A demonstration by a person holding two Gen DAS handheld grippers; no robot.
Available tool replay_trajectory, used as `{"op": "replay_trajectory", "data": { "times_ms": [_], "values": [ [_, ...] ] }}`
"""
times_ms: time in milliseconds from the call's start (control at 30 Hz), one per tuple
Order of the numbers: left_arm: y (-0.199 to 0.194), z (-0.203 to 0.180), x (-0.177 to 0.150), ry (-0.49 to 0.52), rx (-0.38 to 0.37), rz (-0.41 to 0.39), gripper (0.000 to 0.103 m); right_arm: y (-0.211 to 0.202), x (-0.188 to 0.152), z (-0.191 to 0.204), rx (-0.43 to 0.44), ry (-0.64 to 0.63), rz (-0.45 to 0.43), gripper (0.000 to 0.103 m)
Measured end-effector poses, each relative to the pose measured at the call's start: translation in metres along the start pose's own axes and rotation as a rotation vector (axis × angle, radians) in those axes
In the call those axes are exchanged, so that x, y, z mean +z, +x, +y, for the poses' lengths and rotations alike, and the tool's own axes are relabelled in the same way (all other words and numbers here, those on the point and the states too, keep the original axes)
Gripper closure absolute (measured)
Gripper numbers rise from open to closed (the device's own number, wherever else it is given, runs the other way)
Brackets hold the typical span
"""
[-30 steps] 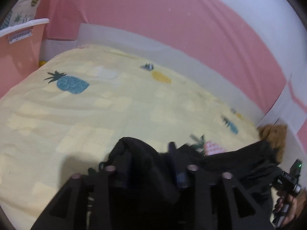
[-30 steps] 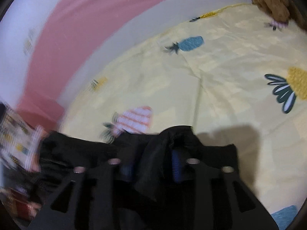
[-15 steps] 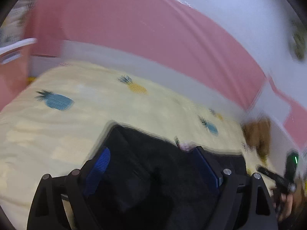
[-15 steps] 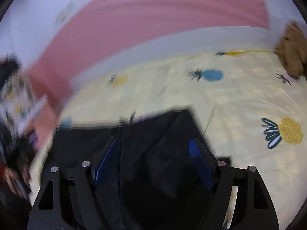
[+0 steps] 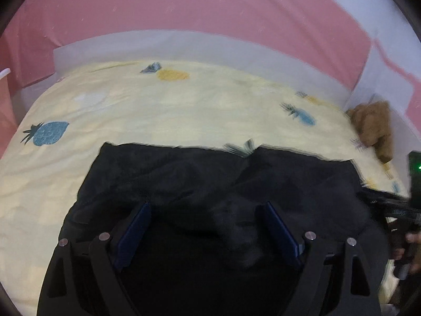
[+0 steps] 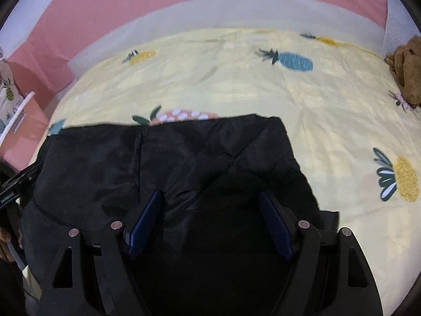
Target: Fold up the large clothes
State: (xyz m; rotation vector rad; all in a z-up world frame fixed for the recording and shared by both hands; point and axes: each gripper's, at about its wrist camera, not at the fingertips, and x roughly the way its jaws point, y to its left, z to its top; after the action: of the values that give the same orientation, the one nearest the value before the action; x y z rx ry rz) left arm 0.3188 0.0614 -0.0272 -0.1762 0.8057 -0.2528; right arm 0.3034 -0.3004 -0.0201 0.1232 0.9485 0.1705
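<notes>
A large black garment (image 5: 184, 179) lies spread on the yellow pineapple-print bed sheet (image 5: 158, 105), its far edge straight. It also shows in the right wrist view (image 6: 184, 158). My left gripper (image 5: 208, 210) is open just above the garment's near left part, holding nothing. My right gripper (image 6: 210, 202) is open above the near right part, holding nothing. The right gripper's body shows at the right edge of the left wrist view (image 5: 413, 197). The near edge of the garment is hidden under both grippers.
A brown plush toy (image 5: 373, 126) lies at the bed's far right corner and also shows in the right wrist view (image 6: 405, 71). A pink and white wall (image 5: 210, 21) runs behind the bed. A pink box with a white rim (image 6: 18, 115) stands at the left.
Both grippers were shut on the black garment a second ago. They have opened and let it go. The garment now lies flat and spread out on the sheet.
</notes>
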Motion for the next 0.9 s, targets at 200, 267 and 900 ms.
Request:
{"op": "replay_trajectory", "data": {
  "times_ms": [200, 267, 900],
  "values": [
    [0.003, -0.054, 0.011, 0.106, -0.090, 0.009, 0.016, 0.000, 0.005, 0.026, -0.001, -0.071, 0.015, 0.027],
    [0.033, -0.060, 0.014, 0.115, -0.053, 0.077, 0.016, 0.019, 0.008, 0.020, -0.036, -0.061, 0.067, 0.027],
    [0.070, -0.047, 0.024, 0.088, -0.008, 0.116, 0.028, 0.042, 0.013, -0.006, -0.035, 0.017, 0.025, 0.026]
  ]
}}
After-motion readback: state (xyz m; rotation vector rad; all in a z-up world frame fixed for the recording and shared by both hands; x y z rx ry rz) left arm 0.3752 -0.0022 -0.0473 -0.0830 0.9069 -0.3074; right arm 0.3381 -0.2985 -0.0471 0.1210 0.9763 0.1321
